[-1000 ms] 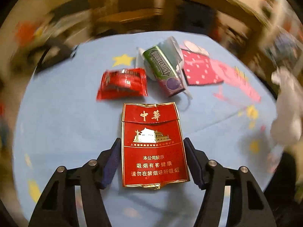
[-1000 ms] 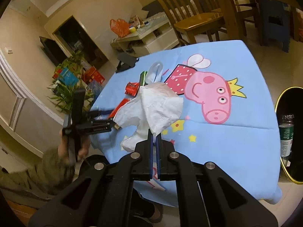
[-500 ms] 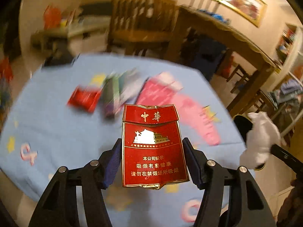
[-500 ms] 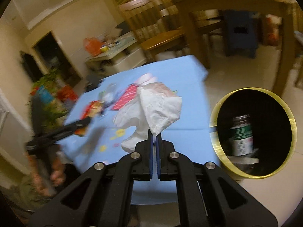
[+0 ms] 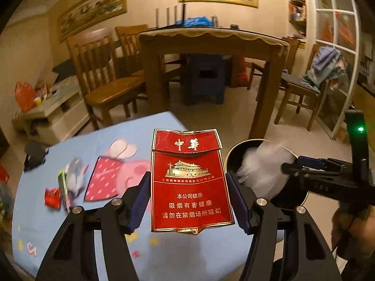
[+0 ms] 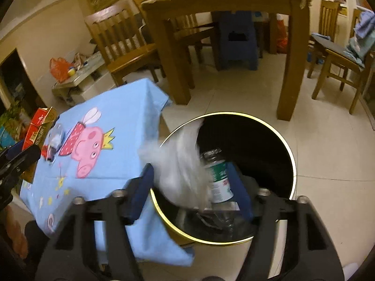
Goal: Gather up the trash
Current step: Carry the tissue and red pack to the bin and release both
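Over at two o'clock from the left gripper (image 5: 189,201), clamped on the flattened red cigarette pack (image 5: 191,182) standing lengthwise, sits the black gold-rimmed bin (image 6: 290,159), where the right gripper (image 6: 191,189), jaws just sprung apart, drops the white crumpled tissue (image 6: 181,164).

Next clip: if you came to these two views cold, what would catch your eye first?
The red cigarette pack fills the middle of the left view, clamped between the left tongs above the blue tablecloth. In the right view a blurred white tissue drops between the right tongs, whose jaws have just been opening, over the gold-rimmed black bin on the floor beside the table, with a green-labelled bottle inside.
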The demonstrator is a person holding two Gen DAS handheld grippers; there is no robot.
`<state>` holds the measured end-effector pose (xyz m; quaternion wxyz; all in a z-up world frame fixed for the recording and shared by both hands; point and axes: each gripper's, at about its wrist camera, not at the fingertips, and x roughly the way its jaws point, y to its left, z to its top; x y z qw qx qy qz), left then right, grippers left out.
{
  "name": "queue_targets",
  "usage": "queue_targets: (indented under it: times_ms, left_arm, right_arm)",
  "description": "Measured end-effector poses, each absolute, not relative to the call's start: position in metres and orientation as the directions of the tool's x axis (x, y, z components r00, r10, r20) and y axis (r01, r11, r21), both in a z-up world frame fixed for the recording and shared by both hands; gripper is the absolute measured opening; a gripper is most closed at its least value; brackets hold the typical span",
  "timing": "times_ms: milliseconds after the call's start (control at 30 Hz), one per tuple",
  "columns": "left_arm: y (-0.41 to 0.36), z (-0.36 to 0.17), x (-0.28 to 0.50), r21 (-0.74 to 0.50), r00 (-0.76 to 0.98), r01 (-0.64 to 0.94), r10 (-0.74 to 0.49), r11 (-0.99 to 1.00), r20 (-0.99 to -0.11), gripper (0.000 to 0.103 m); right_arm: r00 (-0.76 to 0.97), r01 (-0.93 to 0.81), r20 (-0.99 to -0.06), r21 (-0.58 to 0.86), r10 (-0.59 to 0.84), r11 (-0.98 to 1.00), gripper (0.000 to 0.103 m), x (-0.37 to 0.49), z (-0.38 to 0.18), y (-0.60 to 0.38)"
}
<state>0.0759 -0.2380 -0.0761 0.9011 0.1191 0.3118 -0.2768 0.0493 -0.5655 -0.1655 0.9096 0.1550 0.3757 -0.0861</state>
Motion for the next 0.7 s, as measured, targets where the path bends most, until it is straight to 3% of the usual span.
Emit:
queue_targets:
  times_ms: [133,500,700]
  left_arm:
    - [-0.267,-0.074,0.071,0.079,0.660,0.599,-0.436,0.797,-0.612,0.061]
    - [-0.337,-0.077,0.061,0.165,0.664,0.657,-0.462,0.735,-0.588,0.061]
    - [-0.376,-0.081,0.055,0.227,0.688,0.656,-0.446,0.719,-0.573,0.062]
  right_arm:
    - [0.720,0.292,-0.692,0.224,-0.059,0.930,0.067,0.040,-0.162,-0.582]
    - [0.737,0.471,-0.603,0.135,-0.305,0.872,0.092,-0.038,-0.125,-0.629]
    - [0.736,0.528,-0.553,0.108,-0.390,0.843,0.095,-0.082,-0.105,-0.640]
